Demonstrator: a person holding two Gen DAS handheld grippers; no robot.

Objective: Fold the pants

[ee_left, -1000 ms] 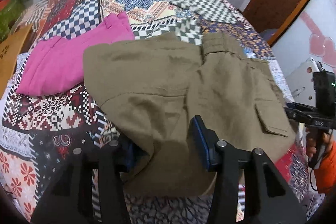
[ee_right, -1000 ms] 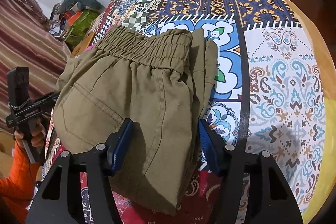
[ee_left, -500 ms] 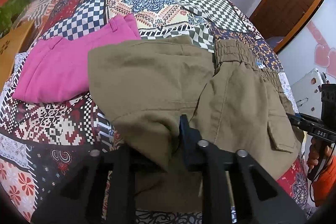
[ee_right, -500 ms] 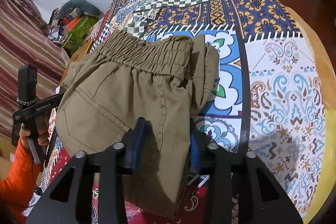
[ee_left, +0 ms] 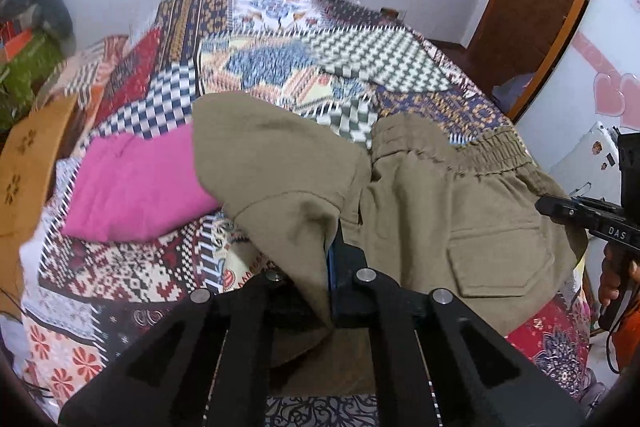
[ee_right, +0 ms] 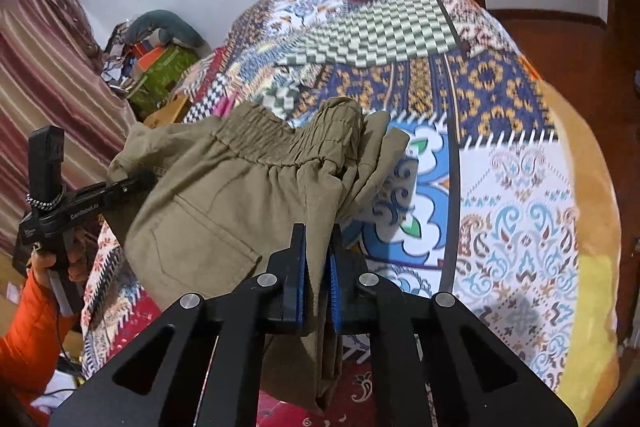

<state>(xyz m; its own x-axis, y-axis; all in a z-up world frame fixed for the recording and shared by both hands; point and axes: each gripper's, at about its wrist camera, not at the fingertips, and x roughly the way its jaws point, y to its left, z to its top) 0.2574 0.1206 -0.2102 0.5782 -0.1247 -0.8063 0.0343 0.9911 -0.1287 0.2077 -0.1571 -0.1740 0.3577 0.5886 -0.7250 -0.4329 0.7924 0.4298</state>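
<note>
Over the quilt: olive pants, bunched and wrinkled, elastic waistband up, flap pocket showing. Left gripper and right gripper both clamped on the fabric.

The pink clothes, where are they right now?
In the left wrist view the pink clothes lie on the patterned bedspread, at the left, with the olive pants overlapping their right edge.
</note>
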